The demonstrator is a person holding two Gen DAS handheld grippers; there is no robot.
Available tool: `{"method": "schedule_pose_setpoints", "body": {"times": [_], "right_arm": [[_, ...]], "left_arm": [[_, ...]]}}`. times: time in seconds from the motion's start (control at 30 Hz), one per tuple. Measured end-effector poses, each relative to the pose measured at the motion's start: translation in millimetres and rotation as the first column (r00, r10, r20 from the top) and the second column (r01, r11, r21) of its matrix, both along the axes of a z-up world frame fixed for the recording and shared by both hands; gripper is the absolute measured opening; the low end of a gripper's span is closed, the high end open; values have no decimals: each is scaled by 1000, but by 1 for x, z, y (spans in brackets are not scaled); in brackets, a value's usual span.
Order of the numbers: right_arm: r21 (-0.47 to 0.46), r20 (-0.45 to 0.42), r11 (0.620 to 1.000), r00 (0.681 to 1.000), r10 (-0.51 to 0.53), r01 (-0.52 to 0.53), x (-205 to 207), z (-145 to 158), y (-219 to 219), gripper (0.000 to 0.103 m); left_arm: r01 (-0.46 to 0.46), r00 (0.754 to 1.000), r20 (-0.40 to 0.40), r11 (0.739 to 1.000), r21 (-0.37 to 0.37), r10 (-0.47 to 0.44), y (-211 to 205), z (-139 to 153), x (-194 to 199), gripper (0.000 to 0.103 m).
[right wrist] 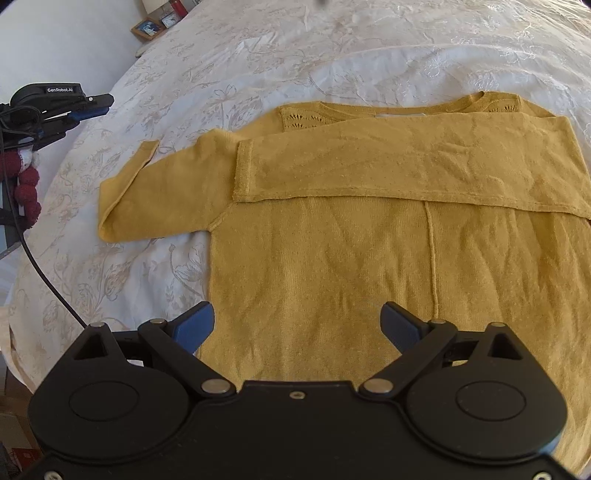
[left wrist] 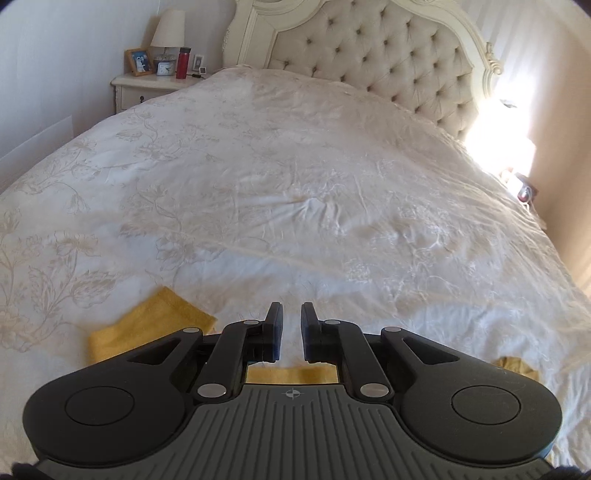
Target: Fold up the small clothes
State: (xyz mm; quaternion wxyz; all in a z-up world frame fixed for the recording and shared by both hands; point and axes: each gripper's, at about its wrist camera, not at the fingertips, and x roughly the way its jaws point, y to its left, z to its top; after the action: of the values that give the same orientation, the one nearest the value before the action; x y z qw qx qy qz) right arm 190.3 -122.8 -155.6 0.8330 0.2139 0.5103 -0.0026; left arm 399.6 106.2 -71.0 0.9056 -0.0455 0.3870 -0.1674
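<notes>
One mustard-yellow knit sweater spread flat on one cream floral bedspread, one sleeve folded across the chest, the other stretched toward nine o'clock. Two black two-finger grippers: right gripper released, poised over the hem at six o'clock; left gripper clenched on nothing, lifted clear.

Left gripper: jaws nearly together, a narrow gap, nothing between them.
Yellow garment: on the bed, near left, partly hidden under the gripper; a strip shows below the jaws, a scrap at near right.
Bed: white floral cover, creased.
Headboard: tufted, far.
Nightstand: far left, bearing a lamp, a photo frame, a red bottle.
</notes>
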Motion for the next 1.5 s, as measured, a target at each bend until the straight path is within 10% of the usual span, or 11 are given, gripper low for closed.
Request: {"method": "schedule_pose_setpoints", "body": {"times": [0.07, 0.13, 0.4, 0.63, 0.97, 1.27, 1.37, 1.43, 1.5], "right_arm": [[7, 8, 999, 999, 40, -40, -2, 0, -10, 97], [3, 18, 997, 997, 76, -76, -2, 0, -19, 97], [-34, 41, 976, 976, 215, -214, 20, 5, -39, 99], [-16, 44, 990, 989, 143, -142, 28, 11, -41, 99], [-4, -41, 998, 997, -66, 66, 14, -3, -25, 99], [-30, -69, 987, 984, -162, 160, 14, 1, -18, 99], [-42, -75, 986, 984, -161, 158, 15, 2, -18, 99], [-44, -78, 988, 985, -153, 150, 16, 1, -20, 99], [-43, -78, 989, 987, -141, 138, 17, 1, -21, 99]], "left_arm": [[-27, 1000, -14, 998, 50, 28, -11, -3, -21, 19], [-80, 995, -47, 994, 72, 83, -14, -11, -42, 48], [-289, 934, -179, 949, 127, 308, 12, -46, -101, 70], [-307, 929, -153, 933, 190, 337, 40, -57, -66, 71], [-117, 981, -119, 957, 265, 152, 23, -80, 40, 71], [-44, 978, -170, 921, 388, 118, 13, -129, 90, 71], [-80, 972, -175, 924, 373, 155, 27, -132, 95, 60], [-83, 970, -187, 936, 342, 155, 34, -129, 97, 7], [-108, 968, -190, 954, 279, 165, 44, -121, 96, 8]]}}
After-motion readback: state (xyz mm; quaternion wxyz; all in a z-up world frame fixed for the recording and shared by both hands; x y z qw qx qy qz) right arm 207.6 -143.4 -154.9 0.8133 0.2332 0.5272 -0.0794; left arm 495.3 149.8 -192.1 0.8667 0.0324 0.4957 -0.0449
